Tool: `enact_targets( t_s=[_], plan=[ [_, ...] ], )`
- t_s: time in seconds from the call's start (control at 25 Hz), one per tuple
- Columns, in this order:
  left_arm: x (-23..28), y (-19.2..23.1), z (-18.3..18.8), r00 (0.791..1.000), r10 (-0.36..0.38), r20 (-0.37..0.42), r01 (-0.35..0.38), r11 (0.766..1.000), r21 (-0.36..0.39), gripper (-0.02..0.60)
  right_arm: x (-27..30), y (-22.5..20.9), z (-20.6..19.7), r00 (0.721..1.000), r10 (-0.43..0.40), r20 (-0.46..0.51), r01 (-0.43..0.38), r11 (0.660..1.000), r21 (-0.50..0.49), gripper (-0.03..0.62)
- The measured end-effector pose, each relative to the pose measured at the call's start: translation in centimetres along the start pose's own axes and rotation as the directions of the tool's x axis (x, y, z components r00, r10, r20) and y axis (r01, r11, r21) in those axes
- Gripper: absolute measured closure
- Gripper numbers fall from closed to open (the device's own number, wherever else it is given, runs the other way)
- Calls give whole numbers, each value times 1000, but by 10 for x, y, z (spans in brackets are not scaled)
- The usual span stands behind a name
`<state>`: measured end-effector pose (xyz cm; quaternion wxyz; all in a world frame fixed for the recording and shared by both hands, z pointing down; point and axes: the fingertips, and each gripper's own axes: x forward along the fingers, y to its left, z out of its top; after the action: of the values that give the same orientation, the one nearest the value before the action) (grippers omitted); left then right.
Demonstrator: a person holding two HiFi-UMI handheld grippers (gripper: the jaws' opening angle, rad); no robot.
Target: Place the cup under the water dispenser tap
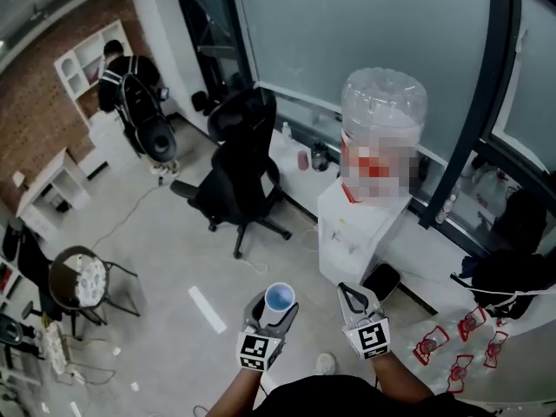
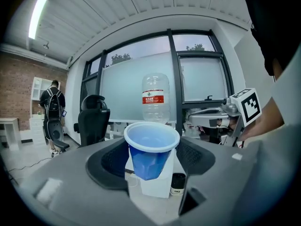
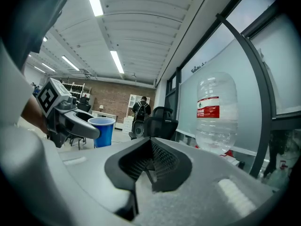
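Note:
A blue plastic cup (image 1: 279, 298) stands upright between the jaws of my left gripper (image 1: 276, 314), which is shut on it. In the left gripper view the cup (image 2: 151, 147) fills the centre, held below its rim by my left gripper (image 2: 150, 167). The white water dispenser (image 1: 356, 224) with its clear bottle (image 1: 382, 107) stands ahead and slightly right; its body (image 2: 157, 185) shows behind the cup. My right gripper (image 1: 351, 293) hovers beside the left one, shut and empty, its jaws (image 3: 149, 166) meeting at the tips. The tap itself is hidden.
A black office chair (image 1: 239, 172) stands left of the dispenser. A small black bin (image 1: 380, 281) sits at the dispenser's foot. A person with a backpack (image 1: 122, 76) is at the far left by white shelves. Red-and-white items (image 1: 460, 350) lie on the floor at right.

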<state>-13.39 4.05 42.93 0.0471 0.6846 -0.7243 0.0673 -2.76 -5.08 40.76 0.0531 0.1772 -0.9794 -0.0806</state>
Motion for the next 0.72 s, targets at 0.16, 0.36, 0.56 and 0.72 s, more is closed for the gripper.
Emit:
enact_targets(
  t_s=[0.16, 0.36, 0.56, 0.72],
  plan=[
    [26, 0, 4, 1000, -23, 4, 23, 1000, 3, 247, 8, -20, -4, 1000, -17, -2, 17, 1000, 6, 591],
    [51, -6, 4, 998, -62, 3, 62, 998, 13, 249, 11, -41, -10, 999, -45, 0, 45, 999, 13, 591],
    [71, -9, 11, 996, -90, 22, 91, 996, -17, 262, 12, -59, -11, 997, -75, 5, 75, 997, 16, 591],
    [88, -12, 20, 991, -127, 51, 128, 992, -6, 264, 13, -69, -17, 995, -104, -10, 104, 995, 10, 591]
  ],
)
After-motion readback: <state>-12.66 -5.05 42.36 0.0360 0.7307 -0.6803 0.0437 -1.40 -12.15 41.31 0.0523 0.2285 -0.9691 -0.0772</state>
